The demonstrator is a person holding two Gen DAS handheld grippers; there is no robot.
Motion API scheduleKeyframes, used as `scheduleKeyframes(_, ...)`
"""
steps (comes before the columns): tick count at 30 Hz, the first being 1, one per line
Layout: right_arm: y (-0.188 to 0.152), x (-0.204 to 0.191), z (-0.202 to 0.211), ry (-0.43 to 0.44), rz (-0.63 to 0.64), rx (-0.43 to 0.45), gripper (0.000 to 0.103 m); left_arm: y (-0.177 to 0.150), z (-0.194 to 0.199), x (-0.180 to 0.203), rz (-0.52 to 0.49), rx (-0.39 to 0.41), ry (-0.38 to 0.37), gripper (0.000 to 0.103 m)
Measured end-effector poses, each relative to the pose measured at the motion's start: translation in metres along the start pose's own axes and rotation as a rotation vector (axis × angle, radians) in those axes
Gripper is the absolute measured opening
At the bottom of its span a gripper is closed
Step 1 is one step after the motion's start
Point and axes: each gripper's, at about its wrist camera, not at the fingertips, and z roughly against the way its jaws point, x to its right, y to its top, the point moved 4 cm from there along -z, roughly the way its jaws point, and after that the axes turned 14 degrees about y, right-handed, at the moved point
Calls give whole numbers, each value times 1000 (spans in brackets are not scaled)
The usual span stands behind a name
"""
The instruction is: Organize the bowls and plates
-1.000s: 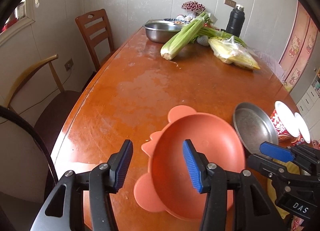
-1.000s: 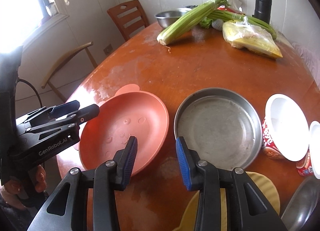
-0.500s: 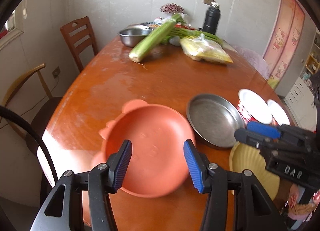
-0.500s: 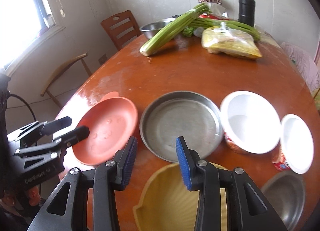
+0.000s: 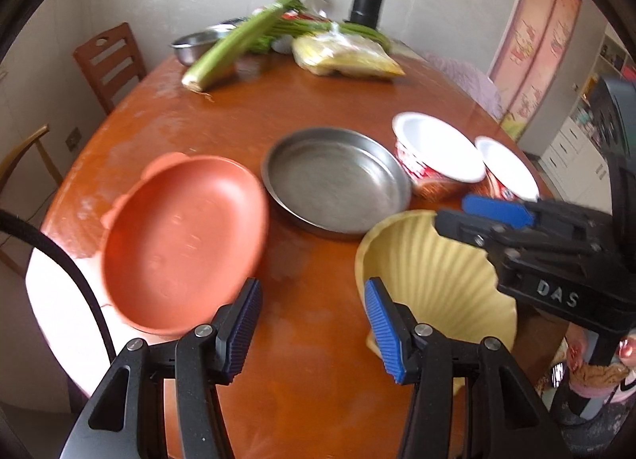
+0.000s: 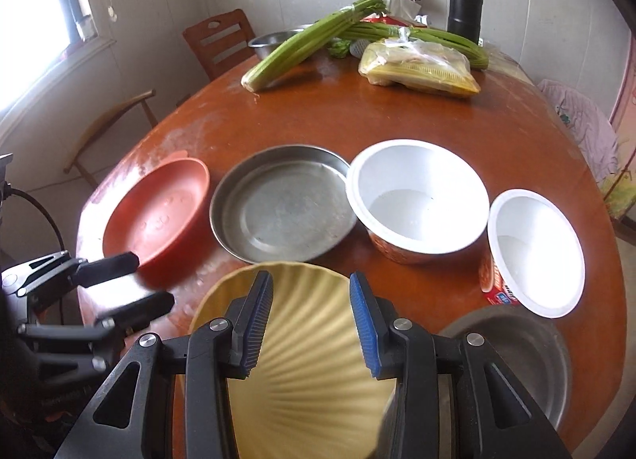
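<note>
Yellow plate (image 6: 302, 391) newly under right tool (image 6: 311, 321) ("DAS" label).

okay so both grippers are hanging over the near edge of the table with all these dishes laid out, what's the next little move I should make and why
Probably lower the right gripper onto the near rim of the yellow shell-shaped plate and close on it. Its jaws stand apart, holding nothing, directly above that plate, the nearest dish. The left gripper is also empty, over bare table between the orange plate and the yellow one.
</note>
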Motion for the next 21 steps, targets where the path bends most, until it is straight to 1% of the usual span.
scheduleKeyframes(2, -2, 5, -2, 1, -2, -11, 42, -4, -2, 11, -14, -15, -3, 53)
scheduleKeyframes(5, -5, 10, -6, -1, 2, -32, 42, -12, -6, 22, -30, -48, -29, 53)
scheduleKeyframes(7, -6, 13, -9, -2, 7, -42, 42, -17, -9, 25, -27, -70, -27, 53)
scheduleKeyframes(10, -7, 16, -11, -10, 14, -50, 42, -23, -11, 34, -26, -95, -48, 53)
scheduleKeyframes(14, -5, 20, -13, -26, 31, -59, 42, -28, -15, 44, -30, -122, -58, 53)
scheduleKeyframes(17, -5, 22, -18, -31, 51, -77, 42, -33, -17, 50, -31, -137, -45, 53)
scheduleKeyframes(21, -4, 23, -24, -36, 63, -101, 42, -35, -15, 58, -51, -127, -19, 53)
